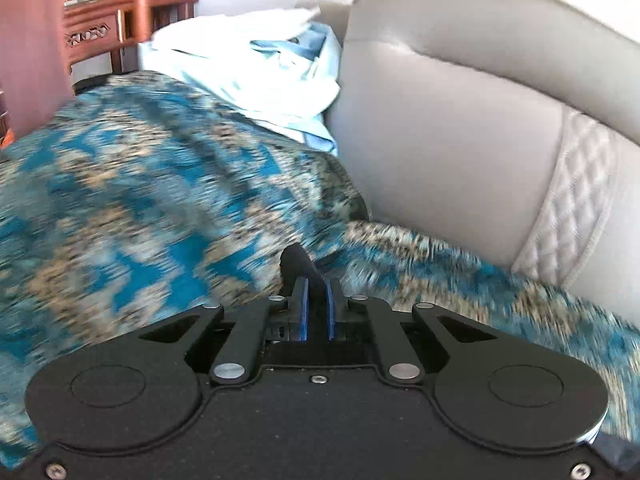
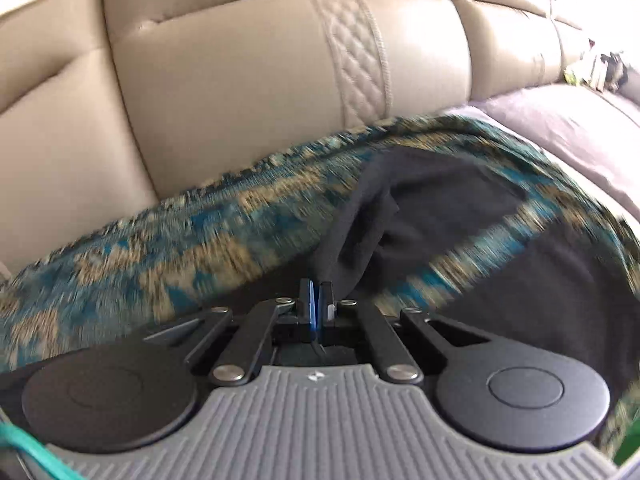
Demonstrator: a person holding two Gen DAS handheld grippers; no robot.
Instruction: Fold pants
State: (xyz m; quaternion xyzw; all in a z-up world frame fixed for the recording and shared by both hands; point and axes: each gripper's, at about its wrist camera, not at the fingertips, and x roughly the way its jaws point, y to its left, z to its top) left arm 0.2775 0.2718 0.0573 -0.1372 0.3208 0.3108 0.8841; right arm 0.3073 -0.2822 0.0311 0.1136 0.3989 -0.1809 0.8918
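Gripping dark fabric, both grippers are clamped on the pants: the left gripper (image 1: 316,292) has its blue pads pinched close on a small dark tuft of cloth poking up between them, and the right gripper (image 2: 316,300) has its pads pressed together on a dark fold that runs up and right from the tips. Pants (image 2: 420,200) are black, lying on the sofa seat over a blue and tan patterned blanket (image 2: 160,256), spread toward the seat's right side; the blanket edge curls over part of them. Only the right wrist view shows the bulk of the pants, plus a grey-purple cloth (image 2: 560,132) at the far right end of the seat and some small clutter in the far right corner, too blurred to name. The left wrist view shows almost none of the pants, just that tuft, but it takes in the blanket's long run to the left end of the seat, a pale blue heap of bedding (image 1: 256,68) against the sofa backrest (image 1: 460,120), and a carved wooden cabinet (image 1: 100,28) beyond the sofa's left end. Both views are motion-blurred on the blanket. Beige quilted backrest panel shows in both.
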